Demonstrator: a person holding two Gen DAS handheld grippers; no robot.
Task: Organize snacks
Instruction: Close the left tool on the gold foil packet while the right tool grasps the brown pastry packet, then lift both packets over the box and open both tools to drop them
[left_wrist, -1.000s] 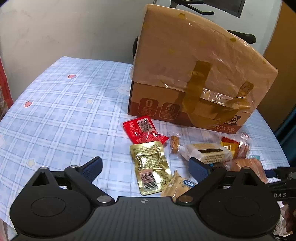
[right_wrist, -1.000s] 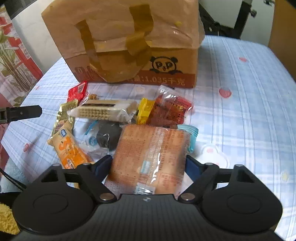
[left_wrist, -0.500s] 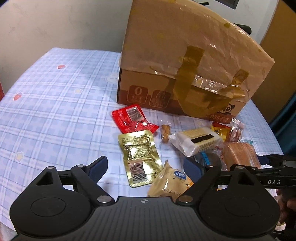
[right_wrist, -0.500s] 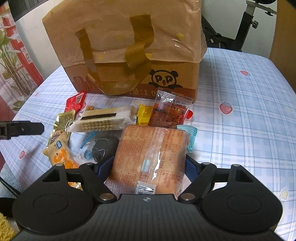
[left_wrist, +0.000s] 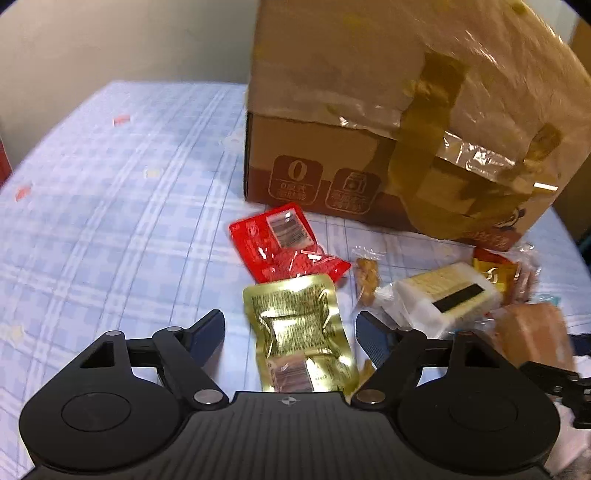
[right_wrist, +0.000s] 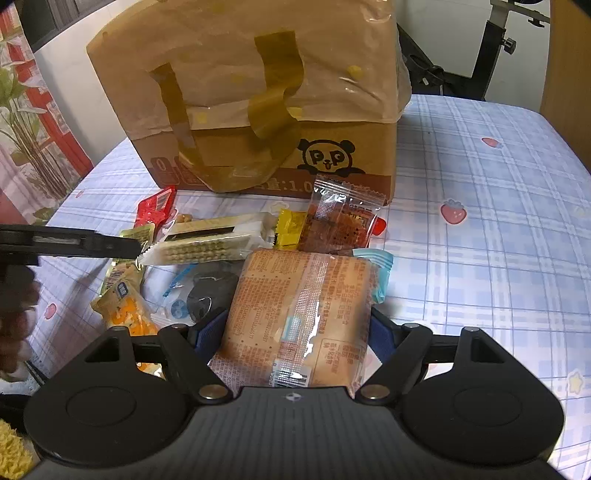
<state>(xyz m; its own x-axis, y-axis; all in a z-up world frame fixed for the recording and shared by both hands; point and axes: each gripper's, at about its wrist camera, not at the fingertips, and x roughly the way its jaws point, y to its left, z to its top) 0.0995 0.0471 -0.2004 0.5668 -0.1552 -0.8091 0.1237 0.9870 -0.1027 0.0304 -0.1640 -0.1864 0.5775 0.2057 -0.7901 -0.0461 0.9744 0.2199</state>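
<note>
Several snack packs lie on the blue checked tablecloth (left_wrist: 110, 221) in front of a taped cardboard box (left_wrist: 388, 110). My left gripper (left_wrist: 291, 330) is open, its fingers either side of a gold foil pouch (left_wrist: 299, 332). Beyond it lie a red pouch (left_wrist: 280, 243) and a white wafer pack (left_wrist: 439, 295). My right gripper (right_wrist: 295, 332) is shut on a brown bread pack (right_wrist: 299, 314), held just above the pile. The box (right_wrist: 258, 92), wafer pack (right_wrist: 207, 243), an orange pack (right_wrist: 125, 310) and a clear red pack (right_wrist: 340, 225) show in the right wrist view.
The left gripper's finger (right_wrist: 74, 243) reaches in from the left in the right wrist view. A yellow candy (right_wrist: 290, 230) and a dark round snack (right_wrist: 207, 295) lie in the pile. A plant (right_wrist: 29, 147) stands left of the table. Bare cloth (right_wrist: 498, 240) lies to the right.
My left gripper has moved forward and lower over the gold pouch, which now sits between its fingers. My right gripper has lifted slightly with the bread pack still held.
</note>
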